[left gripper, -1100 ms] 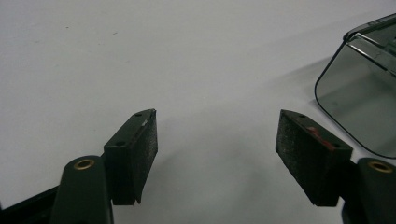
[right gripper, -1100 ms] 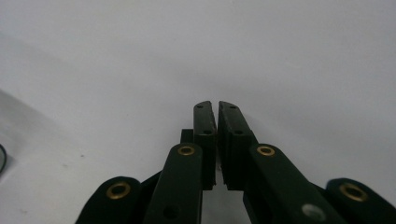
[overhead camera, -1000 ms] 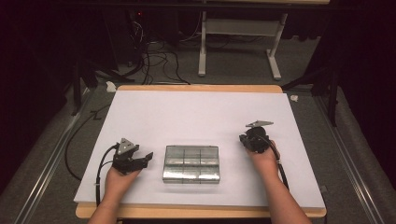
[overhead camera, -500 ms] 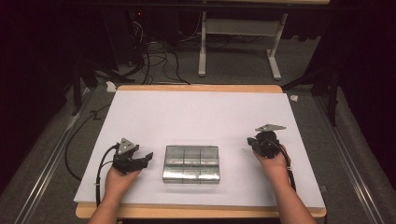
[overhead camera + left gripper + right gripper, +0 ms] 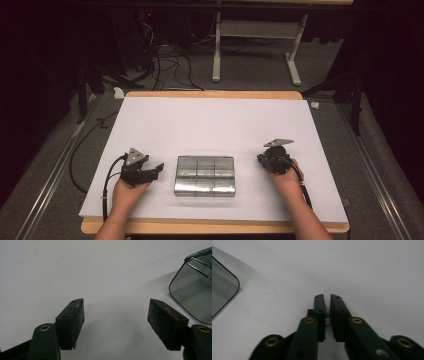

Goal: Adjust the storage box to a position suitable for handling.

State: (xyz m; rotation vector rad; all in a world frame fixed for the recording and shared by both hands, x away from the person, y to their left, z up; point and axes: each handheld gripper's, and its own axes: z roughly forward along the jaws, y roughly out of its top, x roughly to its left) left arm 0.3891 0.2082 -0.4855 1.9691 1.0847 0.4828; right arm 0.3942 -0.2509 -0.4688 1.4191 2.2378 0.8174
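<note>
A clear plastic box with several compartments lies near the front middle of the white table. My left gripper rests left of the box, open, with its tips toward it. In the left gripper view the pads stand wide apart over bare table, and the box's corner is at the right. My right gripper sits right of the box. Its jaws have just eased apart a hair and still stand shut, with a thin slit between them. The box's edge shows at the left of that view.
Both hands rest on the table near its front edge. Beyond the far edge are cables on the floor and a white table frame. Metal rails run along both sides.
My right gripper drifted slightly right, then back left and a little toward the front edge. The left gripper and the box have stayed put.
</note>
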